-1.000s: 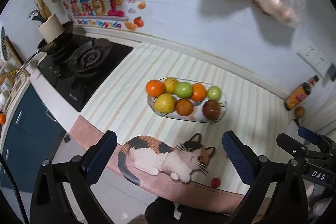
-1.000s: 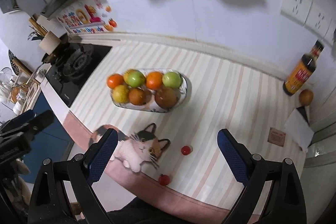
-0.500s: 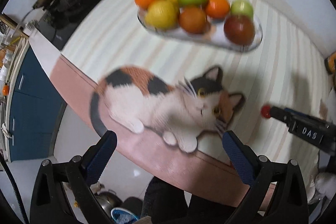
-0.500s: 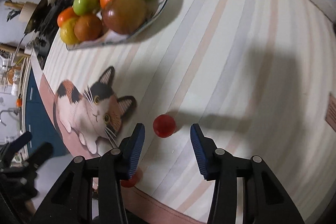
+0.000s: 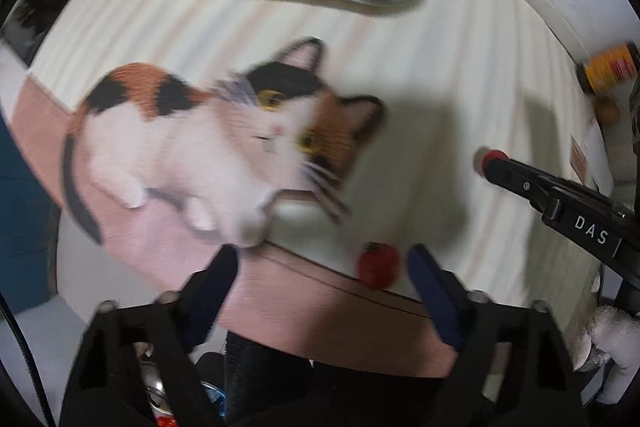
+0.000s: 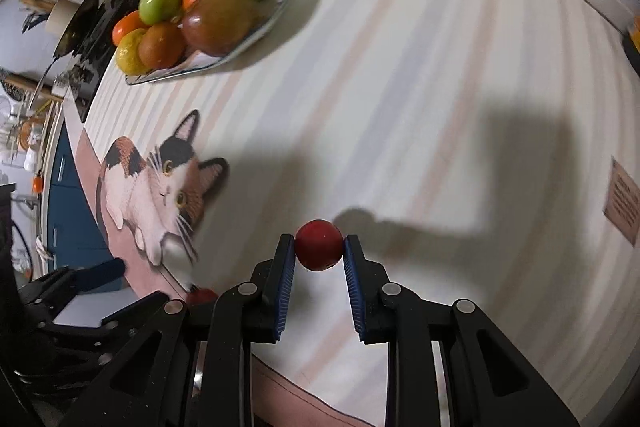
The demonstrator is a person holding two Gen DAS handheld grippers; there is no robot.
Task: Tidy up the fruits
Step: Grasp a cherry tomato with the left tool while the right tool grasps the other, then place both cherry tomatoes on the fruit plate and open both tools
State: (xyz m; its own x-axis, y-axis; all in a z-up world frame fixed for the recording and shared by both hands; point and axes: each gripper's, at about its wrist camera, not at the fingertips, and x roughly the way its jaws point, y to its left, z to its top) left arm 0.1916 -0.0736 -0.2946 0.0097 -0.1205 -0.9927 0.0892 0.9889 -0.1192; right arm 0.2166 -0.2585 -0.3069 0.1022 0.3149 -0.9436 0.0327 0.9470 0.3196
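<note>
right gripper (image 6: 319,250): jaws closed against both sides of a small red fruit (image 6: 319,244) resting on the striped table (image 6: 420,87). fruit plate (image 6: 276,17) stands far left. cat print (image 6: 160,187) lies left of the gripper.

The only text that can be read is the white letters "DAS" on the black body of the right gripper (image 5: 496,163), seen at the right side in the left wrist view.
</note>
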